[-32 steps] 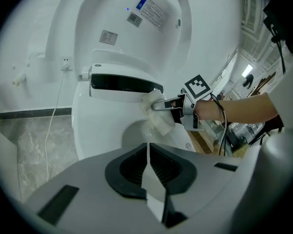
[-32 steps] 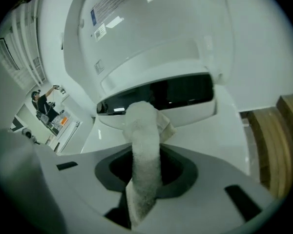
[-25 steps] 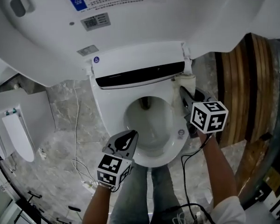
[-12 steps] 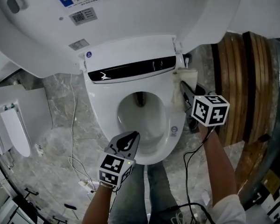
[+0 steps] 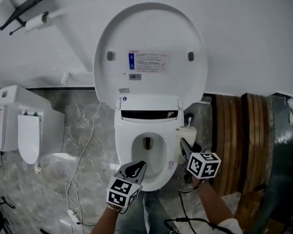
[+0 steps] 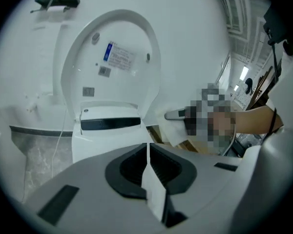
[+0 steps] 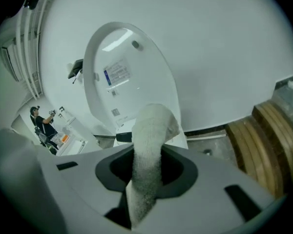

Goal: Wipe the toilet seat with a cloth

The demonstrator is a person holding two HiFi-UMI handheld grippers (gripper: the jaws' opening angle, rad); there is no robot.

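Note:
The white toilet stands in the middle of the head view with its lid (image 5: 150, 52) raised and its seat (image 5: 123, 151) down. My right gripper (image 5: 183, 147) is at the seat's right rear side, shut on a pale cloth (image 5: 187, 132) that sticks out past its jaws. In the right gripper view the cloth (image 7: 149, 135) fills the gap between the jaws of the right gripper (image 7: 146, 155). My left gripper (image 5: 136, 168) hovers over the seat's front rim. Its jaws are shut with nothing between them, as the left gripper (image 6: 147, 152) shows in its own view.
A white wall unit (image 5: 22, 130) stands on the left. A paper holder (image 5: 27, 9) hangs high on the wall. A cable (image 5: 85, 145) runs over the marble floor. Wooden slats (image 5: 234, 145) and a dark round object (image 5: 283, 150) flank the toilet's right side.
The head view has drawn back, so the toilet looks smaller and the whole lid and wall show. Both grippers keep their places by the seat, the right one still shut on the cloth.

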